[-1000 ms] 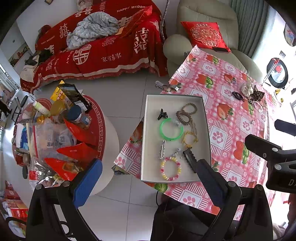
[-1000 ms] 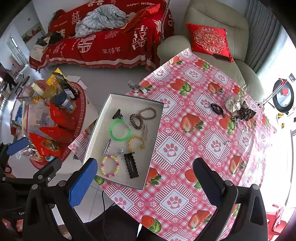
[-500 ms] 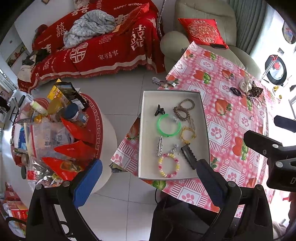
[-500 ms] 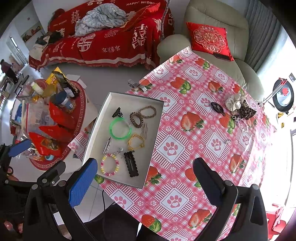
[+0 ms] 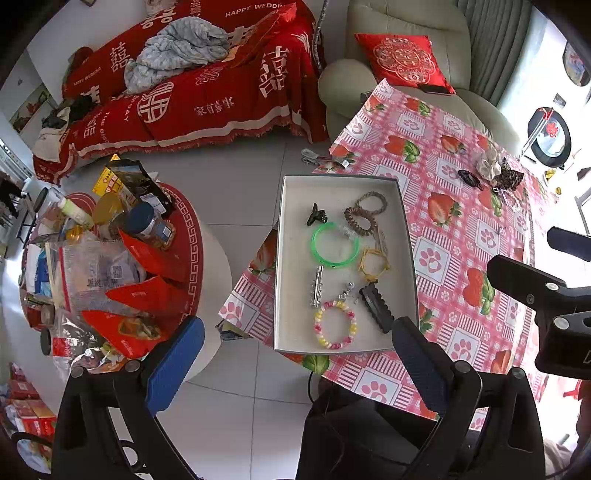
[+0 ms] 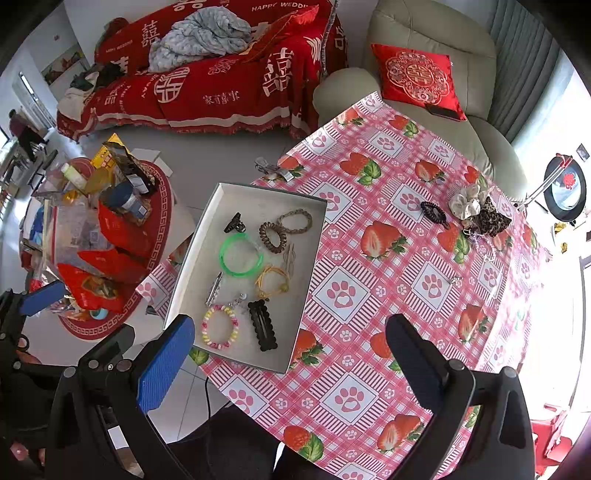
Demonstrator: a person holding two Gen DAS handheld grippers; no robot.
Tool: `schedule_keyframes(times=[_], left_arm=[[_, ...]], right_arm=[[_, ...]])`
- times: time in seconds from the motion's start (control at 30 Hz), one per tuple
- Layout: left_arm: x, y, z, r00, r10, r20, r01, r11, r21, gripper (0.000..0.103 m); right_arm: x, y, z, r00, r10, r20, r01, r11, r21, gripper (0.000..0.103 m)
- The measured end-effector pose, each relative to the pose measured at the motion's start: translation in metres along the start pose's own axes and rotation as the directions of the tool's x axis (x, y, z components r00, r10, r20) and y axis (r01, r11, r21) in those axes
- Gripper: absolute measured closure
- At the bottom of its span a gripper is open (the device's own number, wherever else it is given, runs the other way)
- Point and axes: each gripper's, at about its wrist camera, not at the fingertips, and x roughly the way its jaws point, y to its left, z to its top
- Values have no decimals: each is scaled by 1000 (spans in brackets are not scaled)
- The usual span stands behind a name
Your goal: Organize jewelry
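A white tray (image 5: 280,258) lies at the near left corner of the strawberry-print tablecloth (image 6: 388,295). In it are a green bangle (image 5: 334,245), a pink-and-yellow bead bracelet (image 5: 335,329), a black scalloped hair clip (image 5: 376,308), a yellow band (image 5: 373,263), a brown coil tie (image 5: 358,219) and a small black claw clip (image 5: 316,216). At the far right of the table sit scrunchies (image 6: 476,210) and a black hair tie (image 6: 433,211). My left gripper (image 5: 295,343) hovers open above the tray's near end. My right gripper (image 6: 290,339) hangs open above the tablecloth, holding nothing.
Left of the table stands a round side table (image 5: 199,258) crowded with jars, bottles and red snack bags. Behind are a red-covered sofa (image 5: 203,92) and a beige armchair (image 5: 406,22) with a red cushion. Grey tiled floor (image 5: 240,177) lies between them.
The left wrist view has shifted slightly, so the tray sits a little further left and higher in frame. Both grippers stay open and empty.
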Motion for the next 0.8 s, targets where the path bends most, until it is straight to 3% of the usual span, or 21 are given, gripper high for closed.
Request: schedule_keyframes(times=[0.8], left_arm=[[2, 5, -4, 1000, 11, 4, -11, 1000, 20, 0]], right_arm=[[0, -1, -1, 1000, 1, -1, -1, 1000, -2, 0]])
